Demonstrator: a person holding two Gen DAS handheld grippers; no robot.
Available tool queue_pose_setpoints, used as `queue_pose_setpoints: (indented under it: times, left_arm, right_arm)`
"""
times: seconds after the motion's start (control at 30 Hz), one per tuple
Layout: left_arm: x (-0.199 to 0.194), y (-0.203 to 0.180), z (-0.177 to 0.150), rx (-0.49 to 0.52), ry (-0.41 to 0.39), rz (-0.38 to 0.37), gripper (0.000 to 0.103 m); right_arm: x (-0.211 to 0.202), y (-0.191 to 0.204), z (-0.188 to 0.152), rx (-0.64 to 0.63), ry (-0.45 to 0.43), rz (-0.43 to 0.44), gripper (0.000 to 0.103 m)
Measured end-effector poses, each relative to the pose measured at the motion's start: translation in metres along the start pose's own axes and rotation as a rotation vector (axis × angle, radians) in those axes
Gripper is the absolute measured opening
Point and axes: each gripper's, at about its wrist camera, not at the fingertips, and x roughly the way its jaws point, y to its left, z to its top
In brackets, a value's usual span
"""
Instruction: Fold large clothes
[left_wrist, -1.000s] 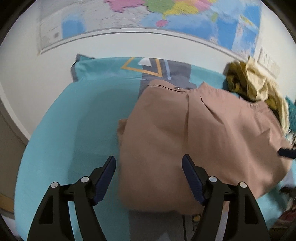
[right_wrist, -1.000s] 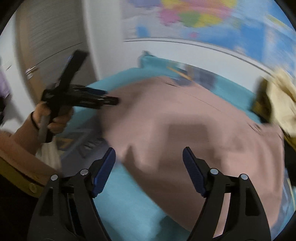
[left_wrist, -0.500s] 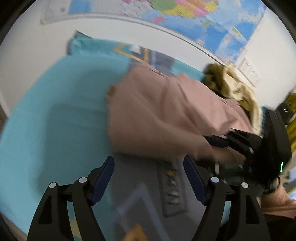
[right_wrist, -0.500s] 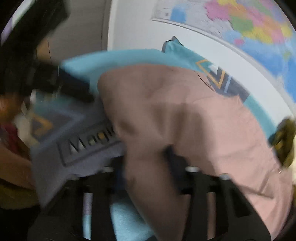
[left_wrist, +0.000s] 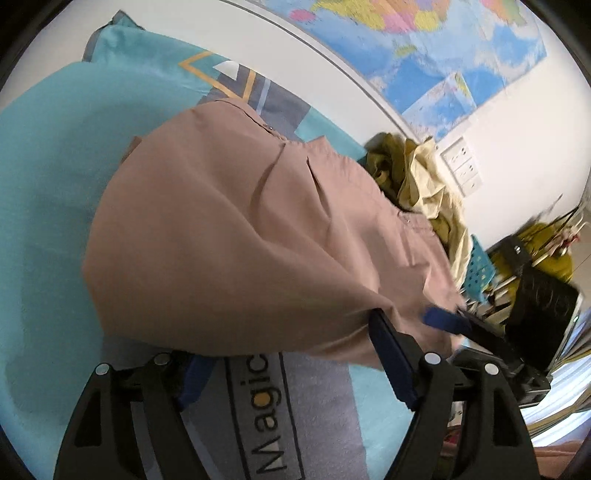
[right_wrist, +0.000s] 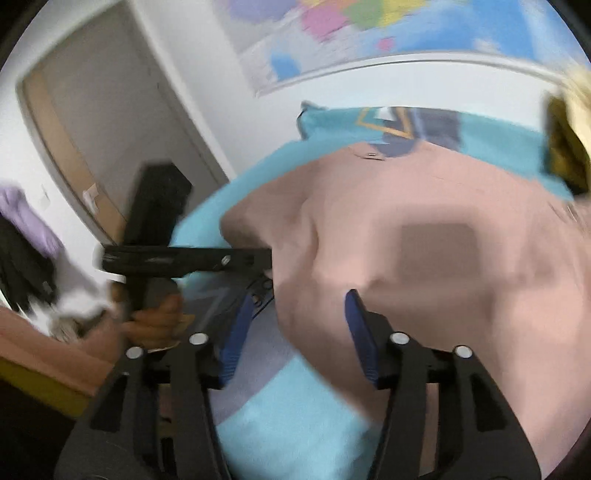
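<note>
Dusty-pink woven fabric, a large garment, lies spread over the teal bedcover, reaching from directly ahead of both tools back toward the wall. We judge it laid flat so that its near hem can be taken and carried over in a fold.

The left gripper stands wide, its jaws having just been opening a little further. The near hem drapes over the blue pads and lies between them, but we see no pinch, so we record it as open with cloth in the gap. The right gripper sits at the same hem, off to the right of the left tool. Its jaws have just been opening from a near-closed setting; the cloth edge lies against the right-hand pad and partly between the two. Blur prevents us from confirming contact, and we see no grip.

A crumpled yellow-olive garment lies beyond the pink one, ahead and to the right of the left tool.

Against the frame half a second back, the right tool's pads, then buried in cloth, are exposed, and the left tool's pads, then clear over the grey printed panel, now sit under the hem.
</note>
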Motion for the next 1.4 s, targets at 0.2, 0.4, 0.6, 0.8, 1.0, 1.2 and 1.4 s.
queue_pose_setpoints:
  times: [0.2, 0.4, 0.6, 0.8, 1.0, 1.2, 1.4]
  left_arm:
    - [0.003, 0.011, 0.009, -0.077, -0.039, -0.076, 0.078]
    - [0.024, -0.003, 0.022, -0.018, 0.001, 0.021, 0.075]
    - [0.032, -0.004, 0.031, -0.016, 0.027, 0.083, 0.071]
    - [0.039, -0.009, 0.035, -0.007, 0.021, 0.116, 0.078]
    - [0.049, -0.017, 0.04, 0.029, 0.008, 0.138, 0.083]
    - [0.054, -0.019, 0.044, 0.041, -0.035, 0.268, 0.046]
    - [0.052, -0.011, 0.049, 0.011, -0.031, 0.198, 0.061]
  right_arm:
    - [-0.077, -0.058, -0.072, 0.379, -0.078, 0.061, 0.068]
    - [-0.108, -0.094, -0.12, 0.621, -0.158, -0.044, 0.072]
    - [-0.108, -0.106, -0.116, 0.683, -0.247, -0.156, 0.074]
    - [-0.08, -0.111, -0.088, 0.661, -0.317, -0.238, 0.088]
    - [-0.059, -0.126, -0.067, 0.667, -0.362, -0.247, 0.09]
    - [-0.047, -0.146, -0.064, 0.729, -0.361, -0.208, 0.037]
    - [-0.049, -0.154, -0.063, 0.757, -0.369, -0.147, 0.044]
